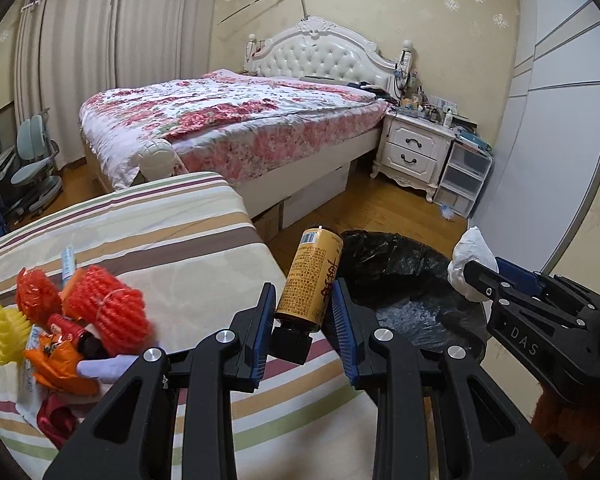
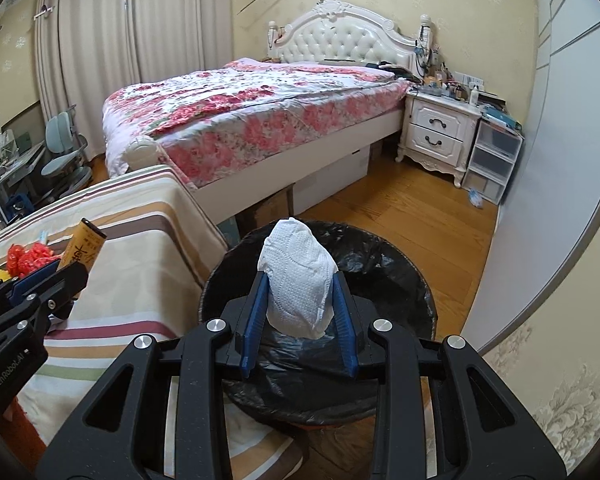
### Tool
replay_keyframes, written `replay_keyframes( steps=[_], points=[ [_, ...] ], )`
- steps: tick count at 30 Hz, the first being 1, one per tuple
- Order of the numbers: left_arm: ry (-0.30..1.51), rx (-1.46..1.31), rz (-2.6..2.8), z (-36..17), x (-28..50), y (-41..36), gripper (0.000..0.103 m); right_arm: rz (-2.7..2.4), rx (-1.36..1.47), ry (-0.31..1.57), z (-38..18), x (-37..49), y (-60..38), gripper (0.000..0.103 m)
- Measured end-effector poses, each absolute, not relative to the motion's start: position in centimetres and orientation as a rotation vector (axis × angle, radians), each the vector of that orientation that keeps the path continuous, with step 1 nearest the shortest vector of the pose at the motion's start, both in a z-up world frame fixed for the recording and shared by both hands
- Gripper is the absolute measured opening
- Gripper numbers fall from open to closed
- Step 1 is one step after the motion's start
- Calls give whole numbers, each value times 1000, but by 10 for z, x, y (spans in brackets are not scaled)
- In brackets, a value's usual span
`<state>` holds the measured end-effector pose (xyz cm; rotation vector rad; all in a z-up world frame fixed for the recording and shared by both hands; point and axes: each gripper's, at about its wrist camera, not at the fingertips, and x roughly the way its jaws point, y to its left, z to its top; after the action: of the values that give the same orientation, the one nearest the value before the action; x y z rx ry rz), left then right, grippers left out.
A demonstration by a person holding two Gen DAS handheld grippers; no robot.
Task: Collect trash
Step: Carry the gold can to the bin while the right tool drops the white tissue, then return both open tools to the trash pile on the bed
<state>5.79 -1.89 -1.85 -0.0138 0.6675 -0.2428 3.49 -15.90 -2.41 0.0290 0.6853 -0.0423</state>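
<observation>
Left gripper point(image 1: 304, 300): sitting at the lower centre of the left wrist view, its blue pads clamping a yellow bottle point(image 1: 310, 276) by the lower body, the black cap pointing down toward the camera.
Yellow bottle: tilting slightly, showing a barcode at the top end and red characters on the side; in the picture it is lying over the edge between the striped cover point(image 1: 180, 240) and the bin.
Right gripper point(image 2: 298, 304): occupying the lower centre of the right wrist view, its pads squeezing a crumpled white tissue point(image 2: 298, 280) from both sides.
White tissue: bulging above the fingertips, and in the picture sitting in front of the open mouth of the bin.
Trash bin point(image 2: 400, 276): standing on the wooden floor, lined with a black bag, touching or just beside the striped cover's corner.
Remaining trash: red foam netting point(image 1: 108, 308), yellow foam netting point(image 1: 0, 332) and orange wrappers point(image 1: 60, 364) lying heaped at the lower left of the left wrist view on the striped cover.
Background: a floral bed point(image 1: 228, 120) filling the upper middle, a white nightstand point(image 1: 414, 148) at its right.
</observation>
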Motion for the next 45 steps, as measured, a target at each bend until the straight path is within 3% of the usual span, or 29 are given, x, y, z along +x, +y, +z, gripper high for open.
replay_keyframes(
  steps=[26,28,30,33,35,45],
  points=[
    [762,102,-263,-50,120,-82,31,-109,91,757,-54,78,-206,34],
    [759,100,-261,-49,120,-82,40,-115,93,754,-54,79,-206,38],
    [747,97,-256,-48,120,-82,57,-121,92,750,-54,79,-207,40],
    [737,99,-255,-46,117,-83,67,-135,94,742,-53,78,-208,45],
    [737,95,-249,-45,116,-81,71,-146,96,738,-51,77,-209,47],
    [739,60,-198,-27,94,-51,72,-143,94,737,-43,55,-197,54]
  ],
)
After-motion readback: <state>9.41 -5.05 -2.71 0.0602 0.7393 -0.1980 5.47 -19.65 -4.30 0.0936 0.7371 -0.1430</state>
